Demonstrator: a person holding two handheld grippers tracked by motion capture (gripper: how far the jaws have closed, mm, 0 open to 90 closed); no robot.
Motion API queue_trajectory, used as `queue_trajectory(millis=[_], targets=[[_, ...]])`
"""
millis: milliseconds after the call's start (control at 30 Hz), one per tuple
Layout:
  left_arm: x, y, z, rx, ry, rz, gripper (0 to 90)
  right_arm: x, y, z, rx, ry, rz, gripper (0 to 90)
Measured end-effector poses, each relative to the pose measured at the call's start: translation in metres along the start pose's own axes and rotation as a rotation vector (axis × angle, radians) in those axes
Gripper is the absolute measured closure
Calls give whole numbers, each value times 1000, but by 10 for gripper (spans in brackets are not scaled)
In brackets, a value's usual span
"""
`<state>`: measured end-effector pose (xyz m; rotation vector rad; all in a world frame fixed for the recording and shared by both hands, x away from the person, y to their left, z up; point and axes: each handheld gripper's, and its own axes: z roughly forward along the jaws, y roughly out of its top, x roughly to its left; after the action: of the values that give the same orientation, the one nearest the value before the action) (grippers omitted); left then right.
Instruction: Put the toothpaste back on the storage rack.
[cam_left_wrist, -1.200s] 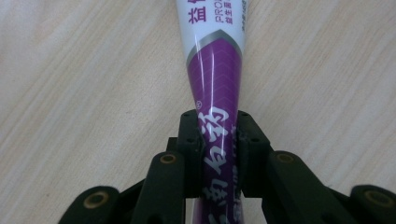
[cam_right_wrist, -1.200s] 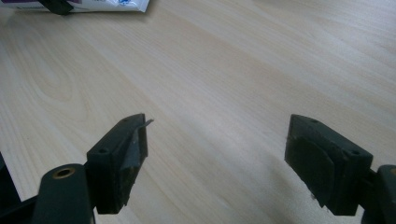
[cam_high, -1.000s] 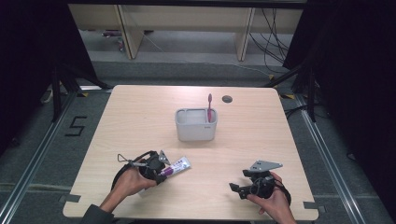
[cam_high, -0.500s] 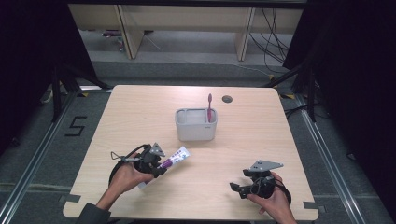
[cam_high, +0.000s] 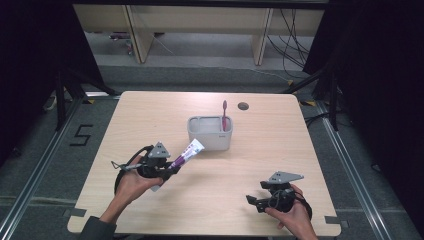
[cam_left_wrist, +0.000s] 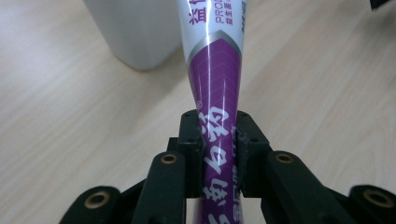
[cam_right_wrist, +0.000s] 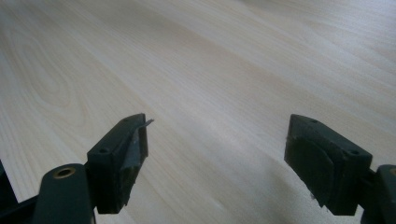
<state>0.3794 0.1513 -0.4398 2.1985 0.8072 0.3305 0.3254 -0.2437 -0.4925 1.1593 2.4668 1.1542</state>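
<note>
A purple and white toothpaste tube is clamped between the jaws of my left gripper, lifted off the table and tilted up toward the white holder. A purple toothbrush stands upright in the holder's right end. My right gripper rests low near the table's front right, jaws wide apart over bare wood, nothing between them.
The light wooden table has a small round hole at the back behind the holder. Black cables trail from both grippers. Dark floor and rails surround the table.
My left gripper has raised the toothpaste tube off the table and tipped its far end up toward the holder. The right gripper has stayed put.
</note>
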Motion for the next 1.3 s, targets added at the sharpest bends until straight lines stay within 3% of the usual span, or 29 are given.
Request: queue_trajectory(millis=[67, 267, 400, 467, 500, 633, 700, 733, 833, 1300], targets=[[1, 3, -3, -33, 5, -1, 750, 0, 0, 0, -1, 13, 7, 225], [5, 15, -7, -142, 36, -33, 751, 0, 0, -1, 1, -7, 11, 225], [8, 28, -6, -228, 41, -88, 751, 0, -1, 0, -1, 5, 28, 225], [9, 33, -5, -256, 46, -92, 750, 0, -1, -1, 3, 0, 32, 225], [11, 37, -5, -264, 29, -105, 750, 0, -1, -1, 3, 0, 32, 225], [13, 50, 0, -329, 53, -125, 750, -2, -1, -1, 0, 8, 25, 225], [15, 58, 2, -368, 44, -142, 750, -3, -1, -1, -1, 6, 27, 225], [15, 60, 3, -383, 56, -142, 750, -1, -1, -2, 8, 0, 50, 225], [14, 71, 5, -427, 61, -145, 750, -2, -1, -2, 5, 11, 48, 226], [13, 107, 27, -552, 86, -162, 749, -2, -2, -2, 1, 7, 47, 226]])
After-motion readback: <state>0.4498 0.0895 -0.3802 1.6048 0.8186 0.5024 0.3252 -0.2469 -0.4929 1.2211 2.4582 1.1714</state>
